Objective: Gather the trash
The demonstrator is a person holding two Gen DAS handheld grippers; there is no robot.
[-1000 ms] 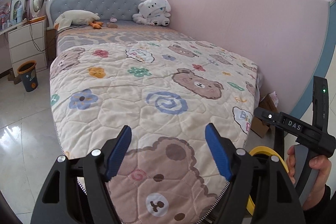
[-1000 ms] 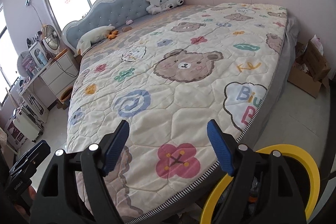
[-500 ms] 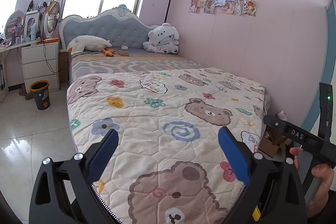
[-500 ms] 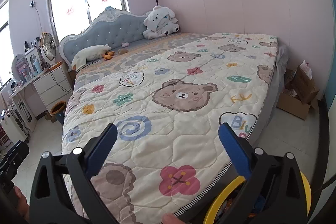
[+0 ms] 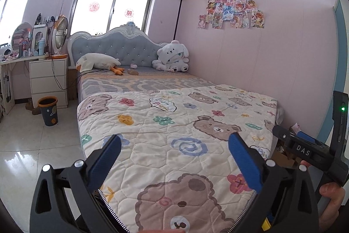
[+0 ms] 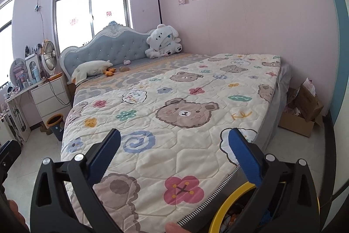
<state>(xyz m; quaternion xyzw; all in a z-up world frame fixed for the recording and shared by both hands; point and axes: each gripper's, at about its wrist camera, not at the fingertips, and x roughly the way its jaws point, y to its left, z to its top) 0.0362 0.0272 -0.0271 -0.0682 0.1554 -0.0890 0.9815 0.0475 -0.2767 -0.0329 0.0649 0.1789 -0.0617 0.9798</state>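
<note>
Left tongs (image 5: 174, 156) held level at the foot of the bed (image 5: 174, 123), blue pads spread wide apart, nothing between them. Right tongs (image 6: 174, 152) likewise gaping wide and empty, raised over the near corner of the quilt (image 6: 174, 123), angled toward the headboard. Seen from the left wrist camera, right tongs gripped by a hand (image 5: 329, 193) low at the right edge, green light glowing on the handle.

Below the right tongs, just off the bed's corner: a yellow-rimmed bin (image 6: 226, 206) with bits of colourful trash inside, partly hidden behind the right finger. No loose trash clearly made out on the quilt itself.

Up by the headboard: a white goose plush (image 5: 96, 61), a big white dog plush (image 5: 172, 58), two small objects between them, too small to identify. On the floor at the left, beside the white drawers (image 5: 49, 82): a dark wastebasket with an orange rim (image 5: 48, 110). Fan (image 5: 60, 34) on top of the drawers. Between bed and pink wall, on the right: an open cardboard box (image 6: 303, 110) stuffed with paper. Posters (image 5: 231, 12) high on the wall.
</note>
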